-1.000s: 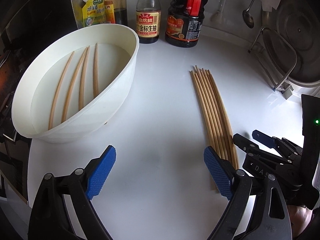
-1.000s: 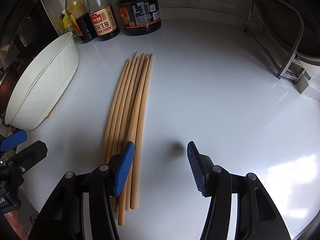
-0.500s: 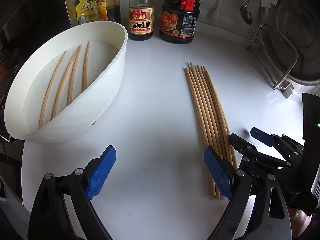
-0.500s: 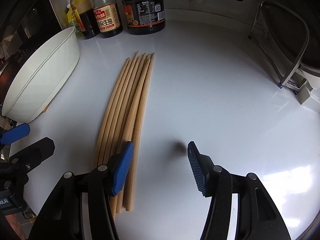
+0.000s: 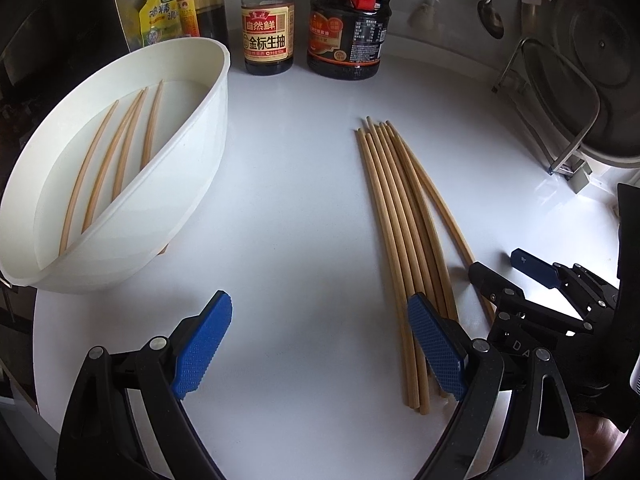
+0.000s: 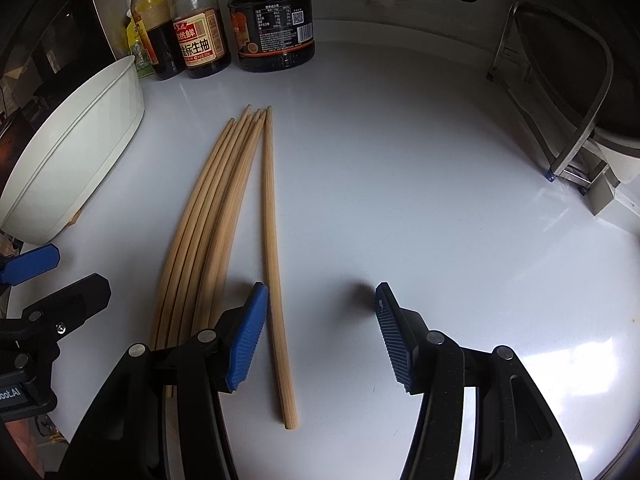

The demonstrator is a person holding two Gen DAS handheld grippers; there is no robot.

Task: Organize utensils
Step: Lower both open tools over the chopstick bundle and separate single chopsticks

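One chopstick [image 6: 273, 248] has split off from the bundle of chopsticks [image 6: 208, 216] since a second ago and now lies just beside it, inside my right gripper [image 6: 320, 328], whose jaws stand half-spread, gripping nothing. My left gripper [image 5: 320, 344] gapes wide and empty over the white counter [image 5: 288, 200]. Four more chopsticks rest in the white bowl [image 5: 188, 168] near the counter's left edge.

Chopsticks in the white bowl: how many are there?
4 chopsticks, side by side on the floor of the white bowl; its near wall may hide more.
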